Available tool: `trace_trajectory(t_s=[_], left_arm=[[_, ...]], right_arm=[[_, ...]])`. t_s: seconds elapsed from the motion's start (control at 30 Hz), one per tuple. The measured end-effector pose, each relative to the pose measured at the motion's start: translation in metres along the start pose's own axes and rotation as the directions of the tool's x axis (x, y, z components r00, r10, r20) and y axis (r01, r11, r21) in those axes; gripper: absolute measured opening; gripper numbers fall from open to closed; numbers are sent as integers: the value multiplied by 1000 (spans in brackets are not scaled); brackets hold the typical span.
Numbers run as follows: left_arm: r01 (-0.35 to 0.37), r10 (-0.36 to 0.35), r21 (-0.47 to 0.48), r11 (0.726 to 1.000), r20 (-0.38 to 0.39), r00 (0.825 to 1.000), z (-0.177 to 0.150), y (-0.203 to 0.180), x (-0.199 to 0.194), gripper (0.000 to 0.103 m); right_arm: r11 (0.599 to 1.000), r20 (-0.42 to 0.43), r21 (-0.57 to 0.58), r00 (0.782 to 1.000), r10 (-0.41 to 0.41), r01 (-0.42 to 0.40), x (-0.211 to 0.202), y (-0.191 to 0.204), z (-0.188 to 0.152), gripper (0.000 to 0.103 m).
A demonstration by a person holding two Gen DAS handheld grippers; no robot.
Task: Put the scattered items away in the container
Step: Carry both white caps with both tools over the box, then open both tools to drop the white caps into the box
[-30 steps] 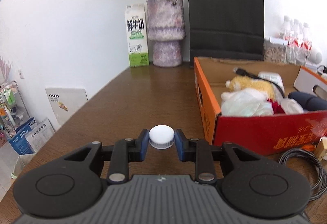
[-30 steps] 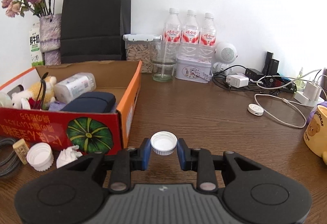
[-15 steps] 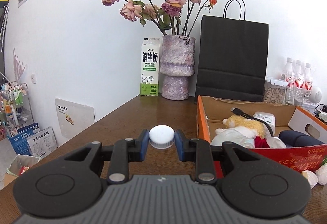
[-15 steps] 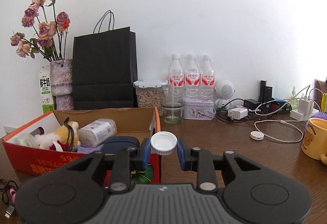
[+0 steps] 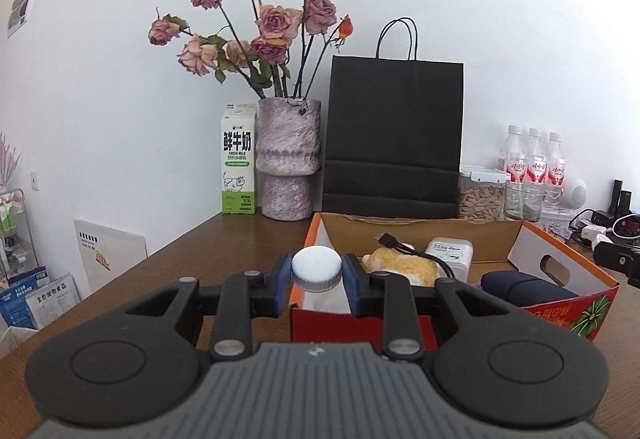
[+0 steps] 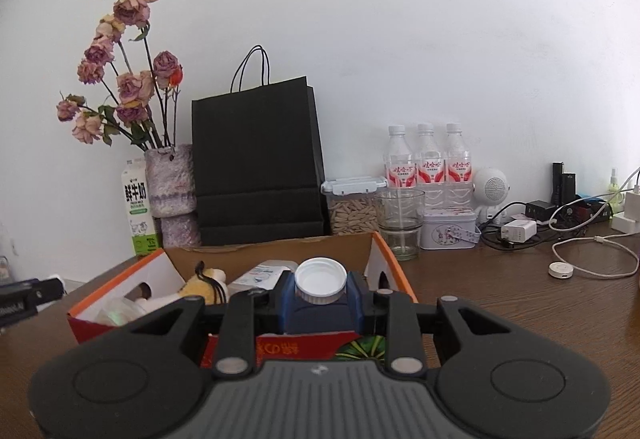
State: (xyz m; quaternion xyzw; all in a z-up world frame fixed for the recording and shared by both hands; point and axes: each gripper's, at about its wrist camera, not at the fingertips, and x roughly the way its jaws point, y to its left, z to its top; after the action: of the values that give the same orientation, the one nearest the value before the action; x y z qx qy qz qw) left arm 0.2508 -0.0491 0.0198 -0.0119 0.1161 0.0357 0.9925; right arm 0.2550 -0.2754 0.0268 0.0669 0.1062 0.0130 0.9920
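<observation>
1. The left hand-held gripper [image 5: 317, 281] is clamping a white bottle cap [image 5: 317, 273] between its blue pads, closed top facing up.
2. In the left wrist view, that cap is sitting in front of the near left corner of the orange cardboard box [image 5: 560, 303]; whether it is above the box cannot be told.
3. The right hand-held gripper [image 6: 321, 295] is pinching a second white cap [image 6: 321, 281], open side facing up so its hollow inside is showing.
4. In the right wrist view, this second cap is appearing over the box's [image 6: 120, 293] near wall, in front of a dark blue pouch [image 6: 320, 317] lying inside.
5. The box is resting on the brown wooden table [image 6: 520, 299] and is holding a yellow plush toy [image 5: 404, 269], a black USB cable [image 5: 404, 247] draped over the toy, a white wipes pack [image 5: 450, 251], a crumpled clear bag [image 6: 116, 313] and the dark pouch [image 5: 520, 289].
6. Behind the box, a black paper bag [image 5: 394, 135], a mottled purple vase [image 5: 288, 167] of dried roses and a milk carton [image 5: 238, 159] are standing against the wall.
7. Toward the right, three water bottles [image 6: 428, 163], a seed jar [image 6: 352, 205], a drinking glass [image 6: 399, 221], a small tin [image 6: 450, 231] and a tangle of chargers [image 6: 518, 231] are crowding the table's back edge.
</observation>
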Motion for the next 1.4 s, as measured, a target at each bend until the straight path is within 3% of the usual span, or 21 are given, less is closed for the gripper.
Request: trace_trajectory(t_s=[0.2,0.43,0.87,1.4], left_arm=[[57,-57,-14,998,-6,998,20,-17,9,29],[110,-118,-88,990,-93,989,34,-26,43,29],[159,-167,-61,985,-168,971,9,-32,76,29],[180,-189,-72,981,-158,969,0,-31,77,29]], right_arm=[[999,-4,14,999,32,-32,11,12,16,27],[999,-61,-20,997,38,-40,36,23,30,27],[995,-125,-58,990,68,-75,59,23,6,27],[994,-127,-75,990,63,-73,59,26,-6,27]])
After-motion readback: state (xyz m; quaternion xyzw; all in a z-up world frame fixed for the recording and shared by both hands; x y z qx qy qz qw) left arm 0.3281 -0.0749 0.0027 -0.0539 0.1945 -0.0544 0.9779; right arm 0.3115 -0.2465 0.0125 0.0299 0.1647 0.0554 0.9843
